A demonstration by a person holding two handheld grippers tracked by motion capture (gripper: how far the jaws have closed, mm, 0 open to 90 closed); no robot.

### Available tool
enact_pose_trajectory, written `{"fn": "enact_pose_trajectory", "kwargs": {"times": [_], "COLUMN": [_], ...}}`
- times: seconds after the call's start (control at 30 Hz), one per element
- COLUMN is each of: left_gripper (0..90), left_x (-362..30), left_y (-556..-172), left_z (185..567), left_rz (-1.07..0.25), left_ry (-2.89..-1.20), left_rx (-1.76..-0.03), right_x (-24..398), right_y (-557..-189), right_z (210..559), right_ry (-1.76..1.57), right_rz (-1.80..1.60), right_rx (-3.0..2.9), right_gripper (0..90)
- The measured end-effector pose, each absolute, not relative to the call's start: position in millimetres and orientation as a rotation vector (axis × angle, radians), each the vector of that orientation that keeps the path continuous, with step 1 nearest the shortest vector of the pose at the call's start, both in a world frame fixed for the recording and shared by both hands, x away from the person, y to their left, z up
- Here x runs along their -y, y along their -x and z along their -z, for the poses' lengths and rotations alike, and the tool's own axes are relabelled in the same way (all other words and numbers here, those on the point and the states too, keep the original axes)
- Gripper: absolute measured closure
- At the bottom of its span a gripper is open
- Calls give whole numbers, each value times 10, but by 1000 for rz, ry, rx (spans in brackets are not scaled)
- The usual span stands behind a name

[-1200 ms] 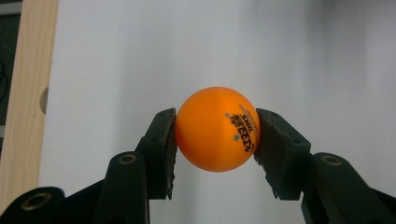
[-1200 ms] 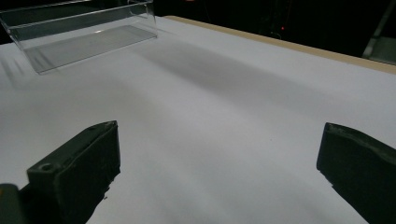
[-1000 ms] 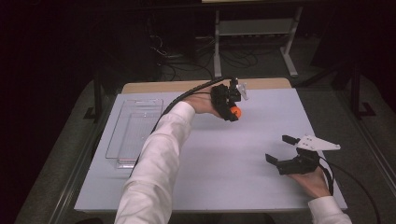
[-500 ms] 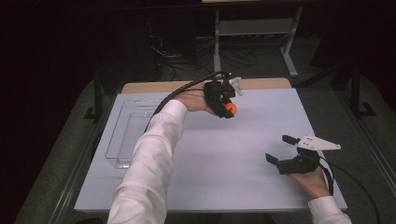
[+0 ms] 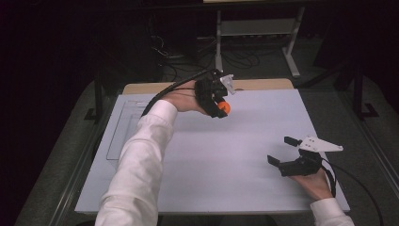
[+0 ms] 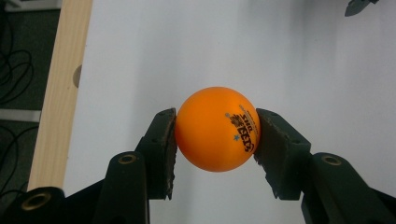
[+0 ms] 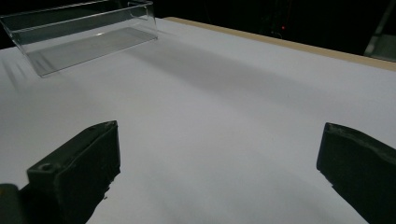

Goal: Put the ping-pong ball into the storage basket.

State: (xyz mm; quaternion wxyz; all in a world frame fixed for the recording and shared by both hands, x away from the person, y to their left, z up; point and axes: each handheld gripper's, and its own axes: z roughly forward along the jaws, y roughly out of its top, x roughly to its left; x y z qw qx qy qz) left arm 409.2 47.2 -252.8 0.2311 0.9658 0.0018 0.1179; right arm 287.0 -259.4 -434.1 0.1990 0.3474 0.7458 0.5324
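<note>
Left gripper view: left gripper [image 6: 215, 140] pinches orange ball [image 6: 216, 129] above white table [image 6: 303, 60], near far edge. Right gripper [image 5: 286, 151] spread wide, nothing between its jaws, low at near right.

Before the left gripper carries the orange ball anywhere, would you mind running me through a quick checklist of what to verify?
1. Grip on the orange ball: both jaws of the left gripper press its opposite sides. Ok.
2. Ball centred between the jaws: it sits near the tips, not deep. Cannot tell if secure.
3. Ball lifted off the white table: cannot tell.
4. Right gripper out of the way: open, resting low at the near right of the table, apart from the left. Ok.
5. Clear tray ready to receive: upright and empty at the table's left. Ok.
</note>
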Motion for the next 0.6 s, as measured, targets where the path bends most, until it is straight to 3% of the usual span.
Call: {"fn": "enact_pose_trajectory", "kwargs": {"times": [0.6], "left_gripper": [509], "left_x": [-772], "left_y": [-3958], "left_z": [2429], "left_rz": [-344], "left_ry": [-2669], "left_rx": [-25], "right_x": [2599], "right_y": [-2867], "right_z": [4338], "right_ry": [-978], "right_rz": [-1485], "right_rx": [-2083], "right_gripper": [0]}}
